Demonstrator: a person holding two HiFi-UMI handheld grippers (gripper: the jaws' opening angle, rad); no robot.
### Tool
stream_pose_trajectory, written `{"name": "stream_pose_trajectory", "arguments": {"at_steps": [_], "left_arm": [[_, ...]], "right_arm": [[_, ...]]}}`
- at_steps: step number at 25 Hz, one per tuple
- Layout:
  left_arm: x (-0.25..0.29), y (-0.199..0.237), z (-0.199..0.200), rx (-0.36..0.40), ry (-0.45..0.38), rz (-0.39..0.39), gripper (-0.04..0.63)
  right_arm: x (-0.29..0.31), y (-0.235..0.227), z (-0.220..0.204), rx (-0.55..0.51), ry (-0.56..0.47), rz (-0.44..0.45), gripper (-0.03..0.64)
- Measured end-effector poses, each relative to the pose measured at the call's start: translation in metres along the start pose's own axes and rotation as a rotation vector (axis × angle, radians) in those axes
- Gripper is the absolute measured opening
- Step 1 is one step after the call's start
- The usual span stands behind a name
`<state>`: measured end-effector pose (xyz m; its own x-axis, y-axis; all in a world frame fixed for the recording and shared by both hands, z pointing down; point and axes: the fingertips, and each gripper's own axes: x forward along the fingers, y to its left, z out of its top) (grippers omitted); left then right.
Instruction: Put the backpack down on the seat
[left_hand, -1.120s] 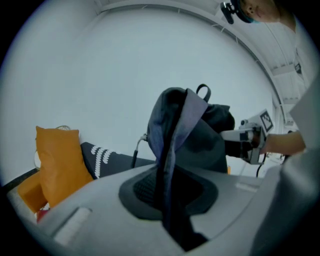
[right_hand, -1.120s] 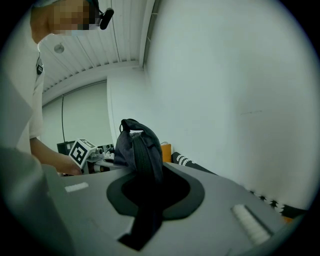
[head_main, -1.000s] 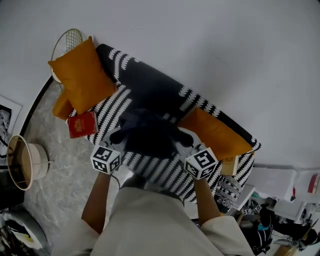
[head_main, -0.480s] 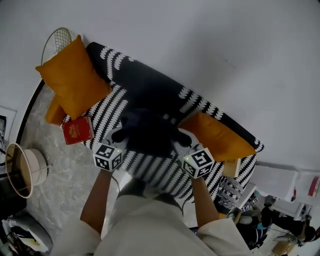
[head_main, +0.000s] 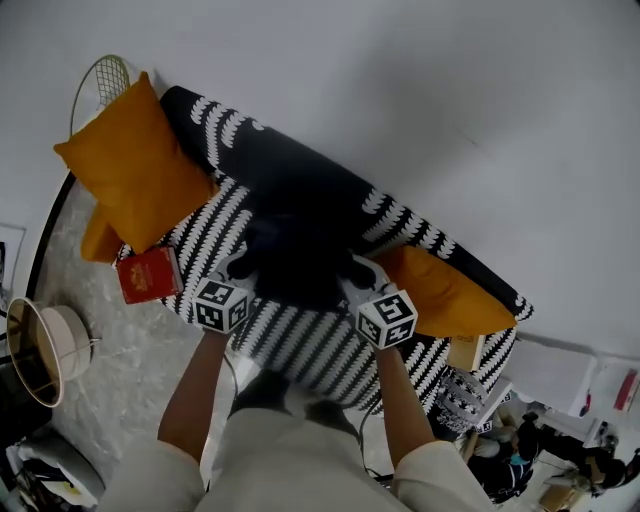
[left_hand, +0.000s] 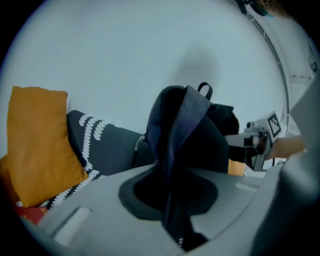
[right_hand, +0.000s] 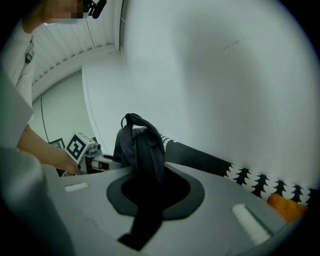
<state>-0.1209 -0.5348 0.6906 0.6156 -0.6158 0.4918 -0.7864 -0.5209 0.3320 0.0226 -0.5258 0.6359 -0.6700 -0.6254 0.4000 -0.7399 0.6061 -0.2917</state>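
Backpack (head_main: 295, 262) upright over the seat (head_main: 300, 340).
Straps (left_hand: 175, 150) clamped in left hand-held gripper (head_main: 240, 270) and right hand-held gripper (head_main: 356, 276) (seat lies below).

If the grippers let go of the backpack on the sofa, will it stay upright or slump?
It will probably slump: the backpack looks soft, and its fabric folds and bunches where the left gripper pinches it. It would likely lean on the sofa back rather than roll. Its weight cannot be judged.
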Motion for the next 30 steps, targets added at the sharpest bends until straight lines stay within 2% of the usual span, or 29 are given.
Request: {"name": "stream_pose_trajectory", "arguments": {"at_steps": [10,16,22,30], "left_arm": [[0.083,0.069,-0.024,-0.047,0.068,0.010,0.054],[0.129,0.098,-0.044,-0.056,0.119,0.008,0.054],[0.162,0.114,-0.059,-0.055,0.167,0.012,0.055],[0.196,0.127,-0.065,-0.043,0.189,0.017,0.078]], "right_arm": [[0.084,-0.065,-0.039,-0.010,0.111,0.003,0.044],[0.119,-0.099,-0.065,0.011,0.166,-0.041,0.048],[0.141,-0.129,-0.090,0.031,0.228,-0.081,0.057],[0.158,-0.163,-0.108,0.081,0.261,-0.159,0.072]]}}
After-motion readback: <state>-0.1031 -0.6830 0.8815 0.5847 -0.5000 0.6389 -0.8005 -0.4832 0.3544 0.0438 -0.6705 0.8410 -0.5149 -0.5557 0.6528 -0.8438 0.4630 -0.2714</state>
